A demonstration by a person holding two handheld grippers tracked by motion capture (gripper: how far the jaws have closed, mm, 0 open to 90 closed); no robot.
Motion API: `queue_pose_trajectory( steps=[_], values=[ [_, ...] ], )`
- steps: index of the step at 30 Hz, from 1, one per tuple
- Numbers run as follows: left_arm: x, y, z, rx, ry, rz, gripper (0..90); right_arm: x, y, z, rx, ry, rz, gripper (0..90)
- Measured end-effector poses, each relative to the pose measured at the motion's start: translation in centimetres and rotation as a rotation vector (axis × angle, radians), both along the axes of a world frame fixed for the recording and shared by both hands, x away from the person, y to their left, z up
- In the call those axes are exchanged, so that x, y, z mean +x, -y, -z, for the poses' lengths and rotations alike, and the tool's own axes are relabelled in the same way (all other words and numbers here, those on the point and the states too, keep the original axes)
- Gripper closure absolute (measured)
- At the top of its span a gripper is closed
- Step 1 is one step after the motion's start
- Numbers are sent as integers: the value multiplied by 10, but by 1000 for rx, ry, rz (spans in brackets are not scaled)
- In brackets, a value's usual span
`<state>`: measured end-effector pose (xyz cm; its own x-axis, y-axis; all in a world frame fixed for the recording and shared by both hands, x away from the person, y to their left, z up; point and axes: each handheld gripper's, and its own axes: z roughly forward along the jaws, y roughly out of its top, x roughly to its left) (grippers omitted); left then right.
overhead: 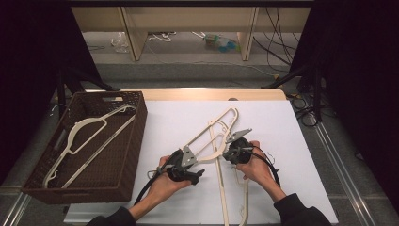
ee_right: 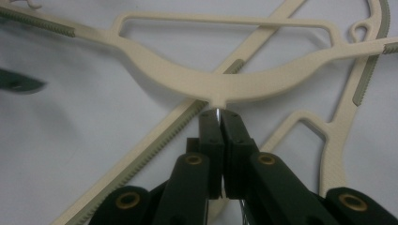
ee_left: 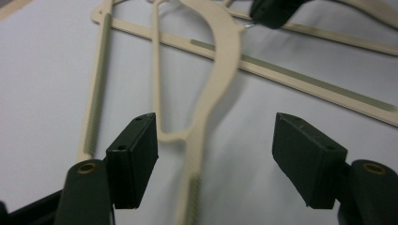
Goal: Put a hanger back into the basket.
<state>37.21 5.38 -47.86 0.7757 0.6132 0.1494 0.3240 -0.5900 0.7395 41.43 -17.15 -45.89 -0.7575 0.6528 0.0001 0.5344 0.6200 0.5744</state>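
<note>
The work in hand is putting cream plastic hangers into the brown wicker basket [overhead: 127, 155] at the left of the white table [overhead: 291, 141]. One hanger [overhead: 89, 141] is already lying inside the basket, leaning from corner to corner. Two more hangers are lying crossed on the table, so I judge that about one third is done and two hangers are waiting.

The right gripper [ee_right: 218, 123] is pinching with its jaws together on the thin metal hook [ee_right: 218, 114] of the upper hanger [ee_right: 206, 79], right where the hook is leaving the neck of this hanger. In the high view this gripper [overhead: 231, 151] is sitting at the middle of the crossed pair.

The left gripper [ee_left: 216, 154] is holding its jaws wide apart, and one arm of the upper hanger [ee_left: 213, 89] is passing between them without touching either pad. In the high view this gripper [overhead: 188, 165] is lying just beside the lower left end of that hanger [overhead: 207, 134]. The second hanger [overhead: 221, 183] is lying under it, pointing toward the person.

What is left, as I judge: closing the left jaws on the arm, lifting this hanger, carrying it to the basket, then doing the same for the last one.
</note>
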Motion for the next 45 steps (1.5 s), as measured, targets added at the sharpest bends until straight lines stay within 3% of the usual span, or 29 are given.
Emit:
queue_pose_trajectory(
  steps=[3,6,7,10,12,13,20,24,33,36,39,40,45],
  values=[
    [12,9,2,50,25,17,356,0,0,0,-3,-4,-5,888],
    [16,19,4,95,42,50,365,1,1,0,-8,6,-4,888],
    [17,22,5,114,65,68,359,0,1,-1,-3,5,-14,888],
    [20,24,8,112,53,90,379,-1,0,-3,-14,11,-18,888],
    [20,25,10,119,78,81,394,-2,0,-5,-15,-2,-8,888],
    [20,26,10,122,86,85,395,-1,-1,-4,-11,13,-12,888],
    [22,33,7,102,101,95,458,-3,-2,-12,-2,9,-11,888],
    [21,39,6,130,141,108,483,-3,-2,-15,-2,22,-20,888],
    [23,46,6,139,138,103,616,-5,-4,-17,-4,21,-35,887],
    [22,46,5,138,118,133,684,-6,-4,-19,-6,27,-30,886],
    [19,48,4,165,150,154,743,-6,-4,-23,-8,8,-48,886],
    [18,49,4,170,159,158,749,-7,-4,-23,-2,25,-43,886],
    [18,46,-6,175,165,165,760,-8,-4,-29,30,29,-33,881]
  ],
)
